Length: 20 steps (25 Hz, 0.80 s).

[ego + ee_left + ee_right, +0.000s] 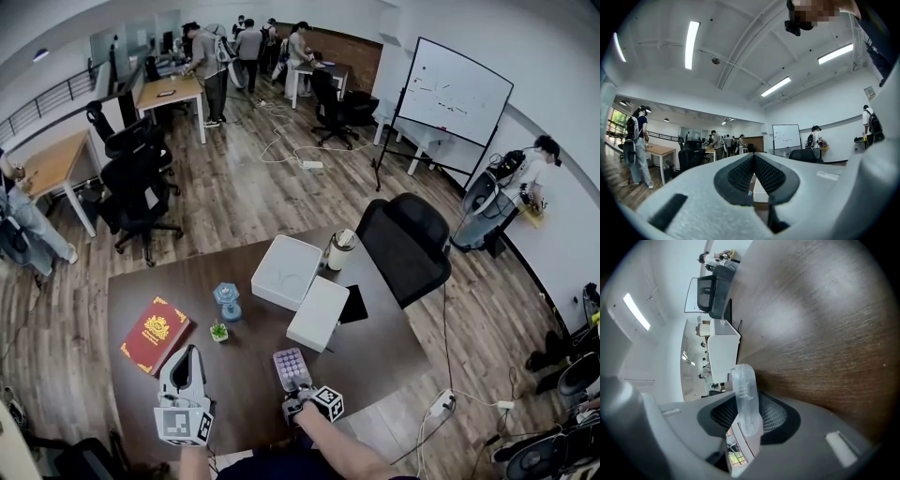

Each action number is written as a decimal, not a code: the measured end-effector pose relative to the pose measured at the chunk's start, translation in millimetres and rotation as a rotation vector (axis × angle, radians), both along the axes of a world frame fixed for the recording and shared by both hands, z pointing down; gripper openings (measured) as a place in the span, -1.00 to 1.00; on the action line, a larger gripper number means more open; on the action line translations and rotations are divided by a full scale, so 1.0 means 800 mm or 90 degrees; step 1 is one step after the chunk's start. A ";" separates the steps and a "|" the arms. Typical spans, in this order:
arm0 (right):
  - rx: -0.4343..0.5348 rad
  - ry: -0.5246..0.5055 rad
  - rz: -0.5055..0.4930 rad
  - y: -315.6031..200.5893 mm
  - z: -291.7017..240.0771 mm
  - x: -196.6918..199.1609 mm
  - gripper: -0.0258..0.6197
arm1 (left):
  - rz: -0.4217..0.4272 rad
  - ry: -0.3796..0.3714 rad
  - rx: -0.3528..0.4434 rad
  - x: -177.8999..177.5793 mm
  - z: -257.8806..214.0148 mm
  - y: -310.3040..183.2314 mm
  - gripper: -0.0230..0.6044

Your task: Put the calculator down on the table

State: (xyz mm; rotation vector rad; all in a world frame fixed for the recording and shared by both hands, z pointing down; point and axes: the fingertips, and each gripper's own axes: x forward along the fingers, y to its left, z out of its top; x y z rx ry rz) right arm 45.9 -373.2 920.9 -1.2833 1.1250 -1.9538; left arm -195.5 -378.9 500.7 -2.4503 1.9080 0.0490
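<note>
The calculator (291,366), pale with rows of lilac keys, lies near the front edge of the dark wooden table (375,361). My right gripper (299,391) holds its near end, jaws shut on it. In the right gripper view the calculator (746,401) shows edge-on between both pads, with the table's wood grain (825,319) close beside it. My left gripper (187,353) hovers over the table to the left of the calculator, apart from it. Its jaws meet at the tips with nothing between them, as the left gripper (753,156) view shows.
A red book (155,333) lies at the left. A small potted plant (218,331) and a blue object (227,300) stand mid-table. Behind the calculator sit two white boxes (286,270) (319,312), a black pad (353,303) and a cup (340,248). A black chair (408,239) stands beyond.
</note>
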 end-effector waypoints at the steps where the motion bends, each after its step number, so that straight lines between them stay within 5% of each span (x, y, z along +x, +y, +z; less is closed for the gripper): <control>1: -0.006 -0.004 0.001 0.001 0.001 -0.002 -0.51 | -0.002 0.003 -0.001 -0.001 0.002 0.000 -0.94; 6: -0.031 -0.006 -0.007 0.004 0.011 -0.004 -0.47 | -0.006 0.006 -0.005 -0.003 0.001 0.000 -0.94; 12: -0.030 -0.040 -0.004 -0.002 0.003 -0.011 0.05 | 0.001 0.033 -0.013 -0.001 0.009 -0.002 -0.94; 20: -0.063 -0.007 -0.021 0.010 -0.007 -0.007 0.19 | 0.005 0.048 -0.015 0.001 0.012 -0.002 -0.94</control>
